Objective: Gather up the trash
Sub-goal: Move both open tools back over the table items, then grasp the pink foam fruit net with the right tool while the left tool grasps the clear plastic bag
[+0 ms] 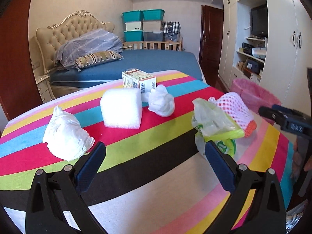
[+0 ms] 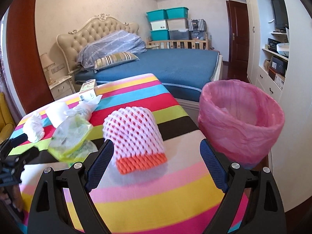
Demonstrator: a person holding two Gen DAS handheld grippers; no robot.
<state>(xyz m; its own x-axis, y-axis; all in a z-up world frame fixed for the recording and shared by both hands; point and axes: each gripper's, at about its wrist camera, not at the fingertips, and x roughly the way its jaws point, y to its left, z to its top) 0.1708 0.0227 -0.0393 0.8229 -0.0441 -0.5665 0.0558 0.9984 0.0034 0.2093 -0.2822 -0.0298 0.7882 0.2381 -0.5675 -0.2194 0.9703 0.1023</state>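
Note:
Trash lies on a striped table (image 1: 136,156). In the left wrist view I see a crumpled white wad (image 1: 66,134), a white foam block (image 1: 121,108), a small printed carton (image 1: 139,79), a white tissue ball (image 1: 161,102), a clear green-edged plastic bag (image 1: 214,122) and a pink-and-orange foam net (image 1: 234,109). My left gripper (image 1: 154,152) is open and empty, short of them. My right gripper (image 2: 156,150) is open with the foam net (image 2: 134,134) lying between its fingers, untouched. A pink-lined bin (image 2: 241,120) stands right of the table.
A blue bed (image 2: 165,64) with pillows lies beyond the table. White wardrobes and shelves (image 1: 278,48) line the right wall. Stacked storage boxes (image 1: 144,25) stand at the back. The right gripper shows at the right edge of the left wrist view (image 1: 288,120).

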